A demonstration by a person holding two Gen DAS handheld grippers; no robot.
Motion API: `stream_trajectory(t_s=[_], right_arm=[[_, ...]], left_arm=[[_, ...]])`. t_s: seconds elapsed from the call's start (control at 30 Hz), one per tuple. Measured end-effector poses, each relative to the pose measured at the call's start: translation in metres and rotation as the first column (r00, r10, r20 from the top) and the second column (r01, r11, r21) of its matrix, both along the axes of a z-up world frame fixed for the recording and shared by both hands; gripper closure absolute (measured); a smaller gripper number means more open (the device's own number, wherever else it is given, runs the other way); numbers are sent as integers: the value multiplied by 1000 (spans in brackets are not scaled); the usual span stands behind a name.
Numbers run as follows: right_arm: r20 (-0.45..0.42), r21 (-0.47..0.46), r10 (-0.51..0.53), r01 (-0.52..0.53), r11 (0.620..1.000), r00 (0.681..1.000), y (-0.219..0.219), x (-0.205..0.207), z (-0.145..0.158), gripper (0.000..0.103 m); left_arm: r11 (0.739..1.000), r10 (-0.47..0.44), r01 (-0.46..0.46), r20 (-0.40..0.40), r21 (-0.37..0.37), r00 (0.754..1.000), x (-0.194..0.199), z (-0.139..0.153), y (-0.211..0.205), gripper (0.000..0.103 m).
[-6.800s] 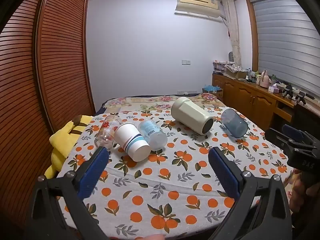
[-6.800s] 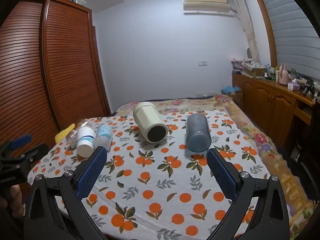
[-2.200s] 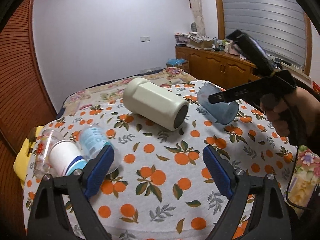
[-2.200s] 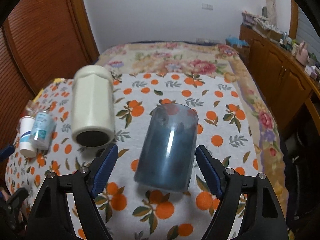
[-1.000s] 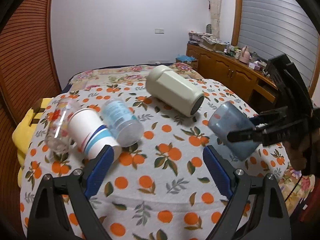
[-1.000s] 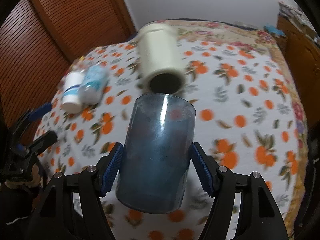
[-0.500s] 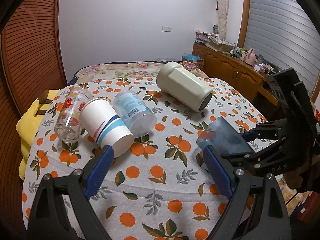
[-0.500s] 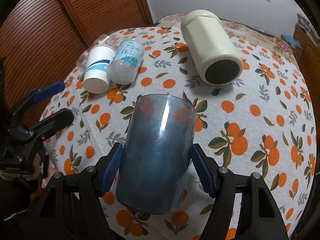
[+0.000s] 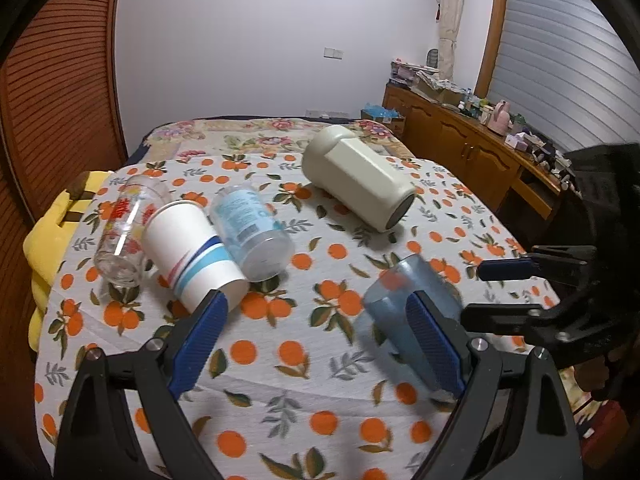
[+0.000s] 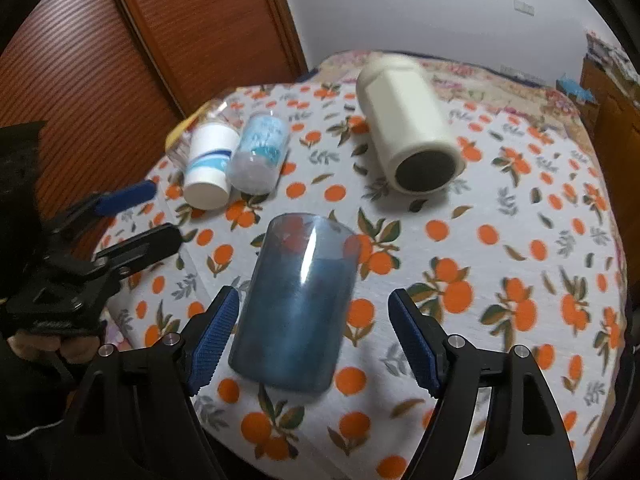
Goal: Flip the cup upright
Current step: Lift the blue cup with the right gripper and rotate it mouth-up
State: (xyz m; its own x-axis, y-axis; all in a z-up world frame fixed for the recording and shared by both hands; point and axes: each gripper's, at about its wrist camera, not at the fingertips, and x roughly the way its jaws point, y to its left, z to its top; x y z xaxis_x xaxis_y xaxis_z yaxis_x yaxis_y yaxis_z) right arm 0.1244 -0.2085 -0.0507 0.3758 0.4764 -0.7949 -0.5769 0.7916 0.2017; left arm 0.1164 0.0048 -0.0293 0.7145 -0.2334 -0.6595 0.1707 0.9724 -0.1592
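Between the spread pads of the right hand-held gripper (image 10: 314,338) the blue cup (image 10: 294,304) is seen, released and tilted; the left hand-held gripper (image 9: 316,340) is held open alongside.

i see a cream jar (image 9: 358,182), a clear bottle (image 9: 250,232), a paper cup (image 9: 192,254) and a glass (image 9: 124,236) lying on the orange-print table (image 9: 280,356).

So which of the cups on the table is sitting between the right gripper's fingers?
The translucent blue cup, between the open fingers of the right gripper. The paper cup, clear bottle and cream container lie farther back.
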Motion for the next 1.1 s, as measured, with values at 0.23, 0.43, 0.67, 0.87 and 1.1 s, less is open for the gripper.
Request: stream_trajectory(t_s=[0.23, 0.43, 0.67, 0.87, 1.1], right_arm=[[89, -22, -63, 65, 998, 994, -33, -7, 16, 24], [113, -17, -96, 98, 995, 989, -49, -6, 14, 24], [121, 3, -128, 129, 992, 984, -64, -4, 10, 24], [125, 12, -155, 154, 988, 980, -77, -2, 9, 24], [124, 13, -167, 167, 986, 978, -83, -1, 6, 24]], left_arm=[[999, -36, 34, -79, -22, 996, 20, 4, -32, 12], [1000, -28, 30, -168, 8, 985, 36, -1, -54, 12], [999, -31, 37, -240, 22, 970, 50, -7, -70, 12], [999, -30, 32, -335, 1, 942, 62, -26, -75, 11], [995, -56, 19, -406, -96, 912, 69, -38, -73, 11]])
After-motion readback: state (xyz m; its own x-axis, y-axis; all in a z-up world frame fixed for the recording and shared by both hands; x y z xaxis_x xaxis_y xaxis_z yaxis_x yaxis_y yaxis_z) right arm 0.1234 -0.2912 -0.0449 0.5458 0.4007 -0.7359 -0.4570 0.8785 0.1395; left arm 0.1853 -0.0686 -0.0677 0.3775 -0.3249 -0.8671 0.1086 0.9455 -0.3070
